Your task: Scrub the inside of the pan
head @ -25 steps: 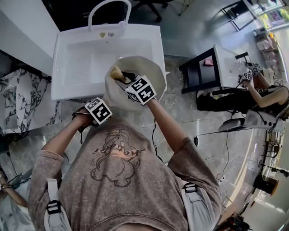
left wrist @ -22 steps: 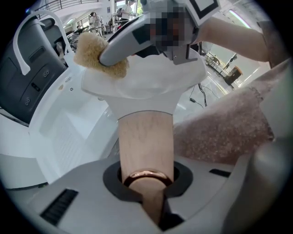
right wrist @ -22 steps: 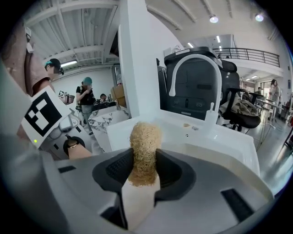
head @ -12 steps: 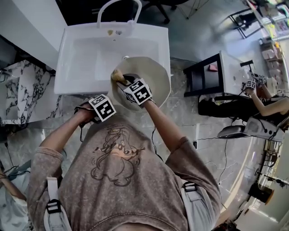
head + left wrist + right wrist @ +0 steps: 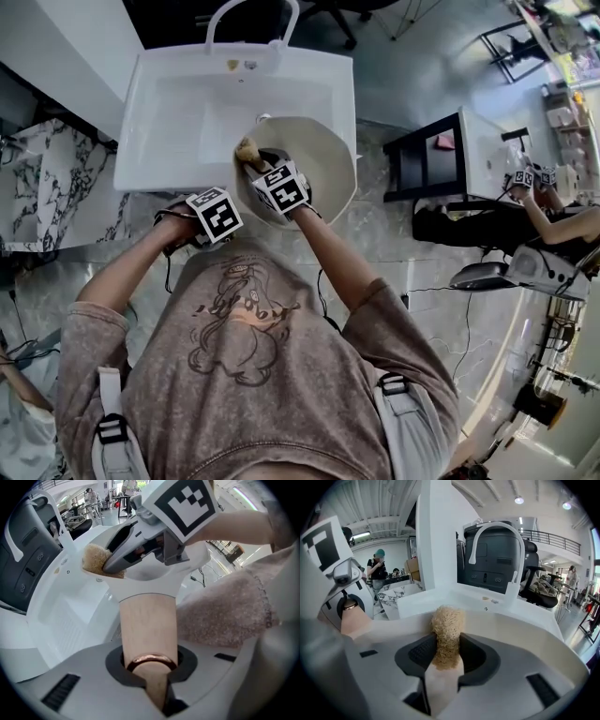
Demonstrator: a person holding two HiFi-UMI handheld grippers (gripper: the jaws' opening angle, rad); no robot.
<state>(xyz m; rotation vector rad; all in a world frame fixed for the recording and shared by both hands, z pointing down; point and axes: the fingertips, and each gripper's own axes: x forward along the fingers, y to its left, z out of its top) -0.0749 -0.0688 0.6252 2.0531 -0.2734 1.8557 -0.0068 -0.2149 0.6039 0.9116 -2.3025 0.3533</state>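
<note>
Over the front edge of a white sink [image 5: 187,122], the left gripper [image 5: 150,670] is clamped on the wooden handle [image 5: 149,620] of the cream pan [image 5: 328,159], while the right gripper [image 5: 446,660] pinches a loofah scrubber [image 5: 447,625] against the inner wall near the rim.

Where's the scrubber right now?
Head view, centre: the scrubber is clamped by the right gripper, at the left inner wall of the pan, over the sink.

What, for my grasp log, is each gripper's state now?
Left gripper: shut on the pale wooden pan handle.
Right gripper: shut on the tan fibrous scrub pad.
</note>
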